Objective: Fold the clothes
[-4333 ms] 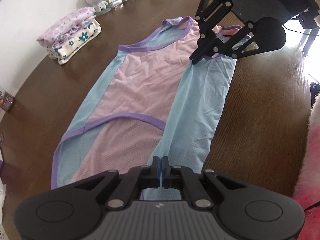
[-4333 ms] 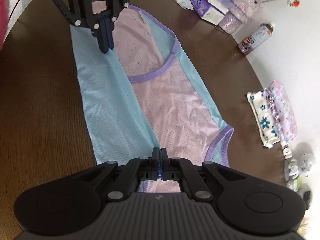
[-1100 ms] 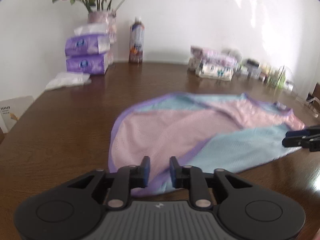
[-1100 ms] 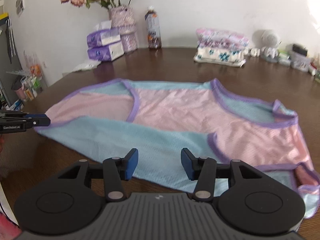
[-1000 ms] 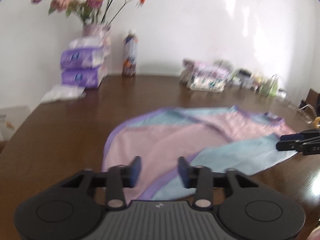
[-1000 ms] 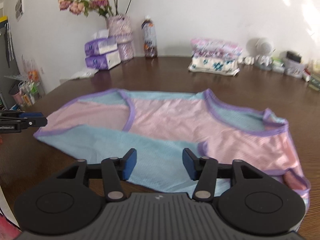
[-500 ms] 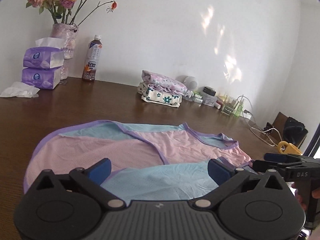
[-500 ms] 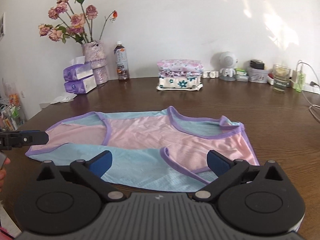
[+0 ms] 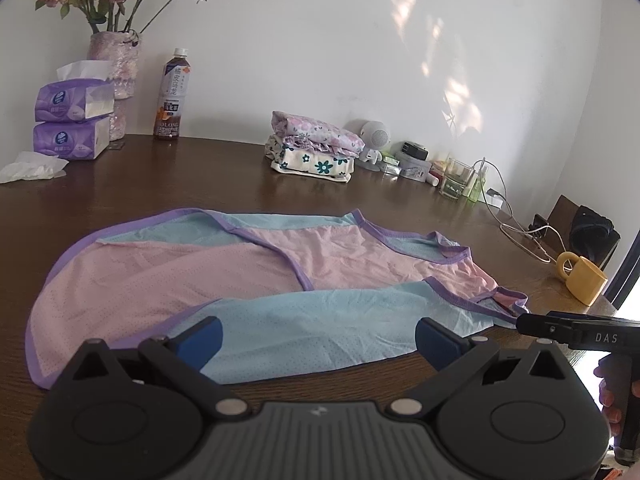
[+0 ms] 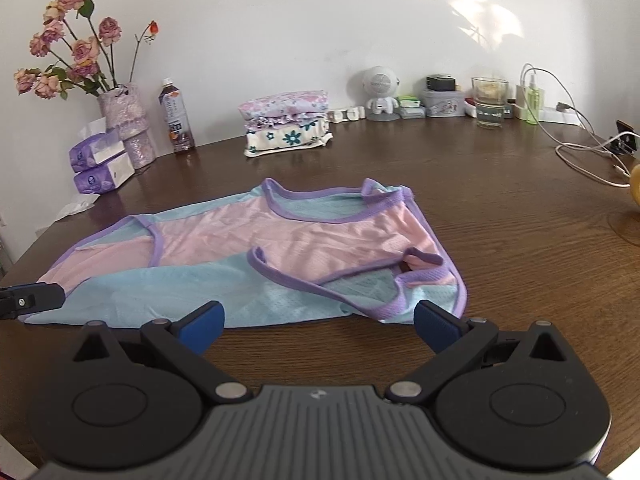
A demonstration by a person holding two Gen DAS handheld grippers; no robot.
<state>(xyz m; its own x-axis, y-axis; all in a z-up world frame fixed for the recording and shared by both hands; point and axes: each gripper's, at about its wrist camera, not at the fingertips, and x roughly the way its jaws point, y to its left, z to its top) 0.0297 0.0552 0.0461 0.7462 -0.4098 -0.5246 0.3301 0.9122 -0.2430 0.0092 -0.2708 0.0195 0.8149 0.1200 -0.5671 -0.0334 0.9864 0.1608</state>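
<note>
With one long blue side lying over the pink, I judge the garment part-folded.
On the table, my left gripper hangs spread and empty near the vest, whose far blue side lies flat; my right gripper, equally wide, holds nothing. Next I'd pinch that far edge and bring it nearward.

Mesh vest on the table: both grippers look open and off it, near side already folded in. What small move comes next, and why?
Probably bring both open grippers, left and right, down to the vest's far blue edge and pinch it. That side lies flat and unfolded, while the near blue panel already covers the pink middle.
</note>
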